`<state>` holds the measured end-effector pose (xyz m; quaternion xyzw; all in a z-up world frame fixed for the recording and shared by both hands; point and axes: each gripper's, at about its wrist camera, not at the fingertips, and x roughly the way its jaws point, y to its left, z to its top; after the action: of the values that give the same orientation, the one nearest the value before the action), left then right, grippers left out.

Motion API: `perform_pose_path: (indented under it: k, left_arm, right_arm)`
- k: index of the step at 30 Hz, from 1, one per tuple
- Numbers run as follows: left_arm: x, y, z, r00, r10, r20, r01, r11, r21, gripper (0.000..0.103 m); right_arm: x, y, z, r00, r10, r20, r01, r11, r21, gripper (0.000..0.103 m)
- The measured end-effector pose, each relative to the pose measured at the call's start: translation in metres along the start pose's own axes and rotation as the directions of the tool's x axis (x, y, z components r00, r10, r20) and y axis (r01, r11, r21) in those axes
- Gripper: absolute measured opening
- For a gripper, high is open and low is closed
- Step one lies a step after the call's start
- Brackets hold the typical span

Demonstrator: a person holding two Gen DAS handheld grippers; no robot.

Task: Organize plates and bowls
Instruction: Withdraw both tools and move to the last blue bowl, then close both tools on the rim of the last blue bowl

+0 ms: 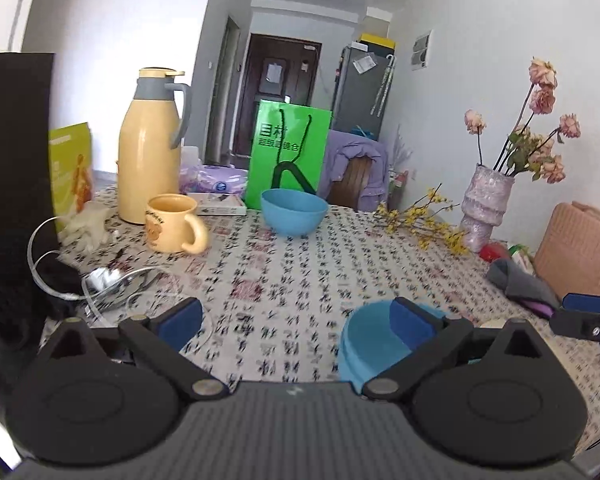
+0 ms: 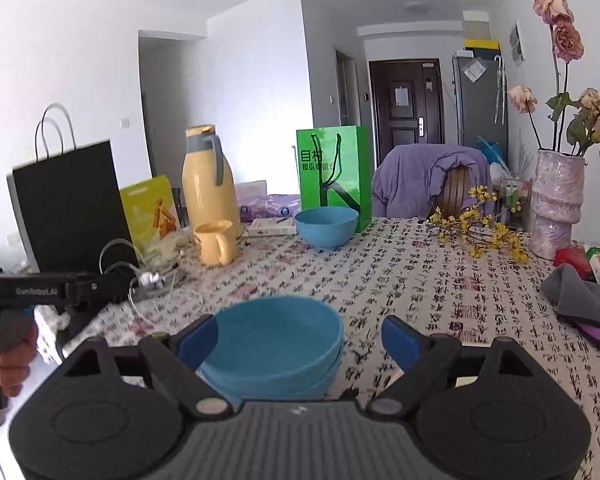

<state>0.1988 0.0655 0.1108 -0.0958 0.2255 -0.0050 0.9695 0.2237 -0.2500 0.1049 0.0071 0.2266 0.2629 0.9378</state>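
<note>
Both wrist cameras look low and slightly downward along their fingers across the table (image 1: 300,264) toward its far edge. They share the far bowl (image 1: 294,211), green bag (image 2: 334,172) and near bowls (image 2: 276,344).

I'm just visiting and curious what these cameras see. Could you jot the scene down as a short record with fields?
Setting: dining table with a calligraphy-print cloth
Near bowls: blue bowl stack, close to both grippers
Far bowl: single blue bowl before a green bag
Left gripper: open, nothing between its jaws
Right gripper: open, stack just ahead, not gripped
Other items: yellow mug, yellow thermos, vase of dried roses, black bag
Plates: none visible
</note>
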Motion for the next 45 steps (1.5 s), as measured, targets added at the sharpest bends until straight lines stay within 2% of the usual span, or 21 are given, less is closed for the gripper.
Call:
perform_pose_path:
  k: [5, 8, 14, 19, 25, 28, 32, 38, 40, 43, 45]
  left_arm:
    - [0.023, 0.004, 0.054, 0.998, -0.066, -0.020, 0.067, 0.998, 0.009, 0.102]
    - [0.038, 0.004, 0.078, 0.998, -0.063, -0.013, 0.063, 0.998, 0.020, 0.102]
    - [0.087, 0.010, 0.124, 0.998, -0.048, -0.029, 0.049, 0.999, 0.022, 0.102]
    - [0.154, 0.017, 0.169, 0.997, -0.009, -0.072, 0.012, 0.999, 0.050, 0.102]
    - [0.246, 0.033, 0.207, 0.989, 0.030, -0.142, -0.027, 0.999, 0.021, 0.102]
    - [0.294, 0.043, 0.217, 0.977, 0.028, -0.211, -0.034, 0.999, -0.022, 0.102]
    - [0.351, 0.055, 0.220, 0.963, 0.035, -0.266, -0.056, 0.996, -0.071, 0.102]
    - [0.429, 0.069, 0.206, 0.930, 0.066, -0.363, -0.119, 0.985, -0.126, 0.101]
    - [0.452, 0.073, 0.194, 0.912, 0.053, -0.408, -0.130, 0.978, -0.163, 0.098]
    - [0.478, 0.073, 0.177, 0.888, 0.069, -0.455, -0.156, 0.975, -0.157, 0.084]
    - [0.490, 0.071, 0.168, 0.873, 0.079, -0.481, -0.165, 0.977, -0.138, 0.066]
  right_arm:
    - [0.000, -0.038, 0.065, 1.000, 0.018, -0.021, -0.015, 0.994, 0.109, 0.089]
    - [0.003, -0.057, 0.104, 0.998, 0.057, -0.035, -0.052, 0.990, 0.132, 0.089]
    - [0.034, -0.091, 0.179, 0.998, 0.052, -0.041, -0.046, 0.991, 0.122, 0.091]
    - [0.103, -0.123, 0.243, 0.989, 0.084, -0.120, -0.063, 0.983, 0.173, 0.091]
    - [0.213, -0.146, 0.291, 0.981, 0.003, -0.195, 0.020, 0.993, 0.118, 0.091]
    - [0.276, -0.157, 0.296, 0.967, 0.005, -0.256, 0.030, 0.991, 0.134, 0.091]
    - [0.362, -0.159, 0.285, 0.941, 0.003, -0.339, 0.042, 0.991, 0.126, 0.090]
    - [0.475, -0.156, 0.247, 0.905, -0.009, -0.426, 0.057, 0.993, 0.099, 0.089]
    - [0.510, -0.160, 0.226, 0.879, 0.007, -0.476, 0.068, 0.988, 0.141, 0.083]
    - [0.549, -0.166, 0.197, 0.848, 0.033, -0.529, 0.094, 0.973, 0.211, 0.070]
    - [0.562, -0.165, 0.185, 0.839, 0.033, -0.543, 0.106, 0.969, 0.222, 0.062]
